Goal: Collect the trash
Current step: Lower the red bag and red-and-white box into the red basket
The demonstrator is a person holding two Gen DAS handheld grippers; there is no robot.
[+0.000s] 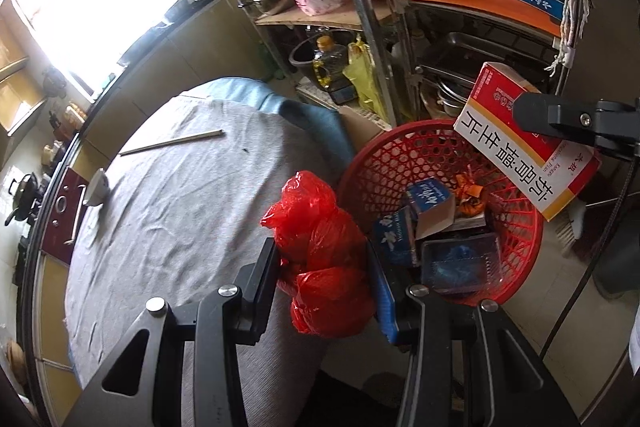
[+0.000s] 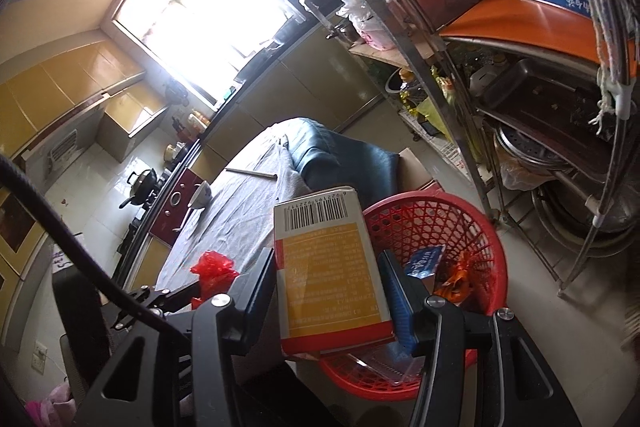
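Note:
My left gripper [image 1: 324, 259] is shut on a crumpled red plastic bag [image 1: 320, 247], held over the edge of the grey-covered table [image 1: 180, 207] beside a red mesh basket [image 1: 520, 227]. The basket holds small boxes, an orange wrapper and a dark plastic tray. My right gripper [image 2: 328, 267] is shut on a medicine box [image 2: 332, 267], white, red and yellow with a barcode, held above the red mesh basket [image 2: 472, 227]. In the left wrist view that medicine box [image 1: 516, 147] hangs over the basket's far rim, with a finger [image 1: 560, 119] of the right gripper across it.
Chopsticks [image 1: 172, 143] and a small white bowl [image 1: 96, 191] lie on the table. A metal shelf rack [image 1: 400, 27] with pans, bags and an oil bottle stands behind the basket. A counter with a stove [image 2: 140, 187] runs along the left wall under a bright window.

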